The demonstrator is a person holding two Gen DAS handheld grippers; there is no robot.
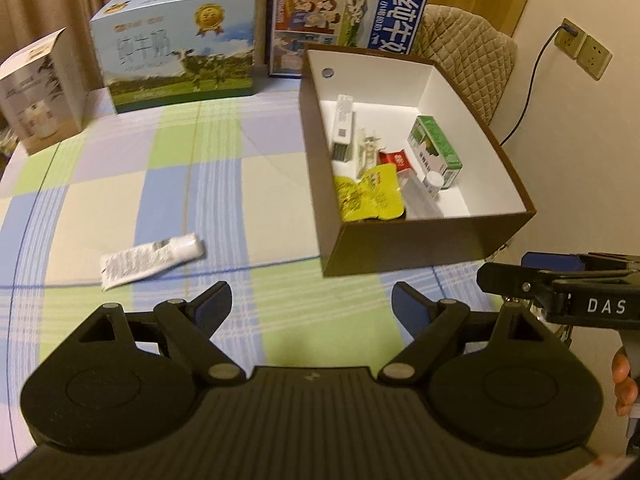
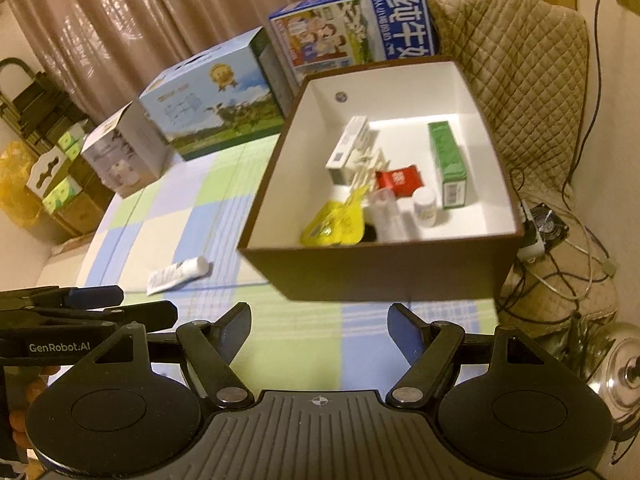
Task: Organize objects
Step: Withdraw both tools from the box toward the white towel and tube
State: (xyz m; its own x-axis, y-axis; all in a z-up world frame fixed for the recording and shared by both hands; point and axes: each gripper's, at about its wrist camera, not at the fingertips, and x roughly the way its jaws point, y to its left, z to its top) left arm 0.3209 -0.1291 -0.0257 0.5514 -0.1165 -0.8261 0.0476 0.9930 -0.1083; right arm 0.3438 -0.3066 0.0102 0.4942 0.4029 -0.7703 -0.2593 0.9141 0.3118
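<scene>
1. Left gripper (image 1: 312, 300), bottom centre of the left wrist view: jaws spread wide, nothing between the blue pads, only checked tablecloth (image 1: 168, 184) beneath.
2. Right gripper (image 2: 320, 320), bottom centre of the right wrist view: jaws likewise apart and empty, a little narrower than the left pair, hovering just short of the box's near wall.
3. Each gripper visible in the other's camera: the right one at the right edge of the left view, the left one at the left edge of the right view, both seen side-on with fingertips of the holding hand behind.
4. White tube (image 1: 150, 258), lying flat on the cloth in the lower left of the left view, cap end toward the box, well apart from both grippers; same tube left of centre in the right view (image 2: 178, 274).
5. Brown box with white inside (image 1: 400, 248), open-topped, right of centre in the left view, centre in the right view (image 2: 380, 276).
6. Inside the box: green carton (image 1: 434, 152) near the right wall, yellow pouch (image 1: 368, 196) at the near left corner, red packet (image 1: 394, 159), small white bottle (image 1: 434, 184), and a white carton (image 1: 343, 128) toward the left wall.
7. Along the top of both views: three printed cartons standing at the table's far edge.
</scene>
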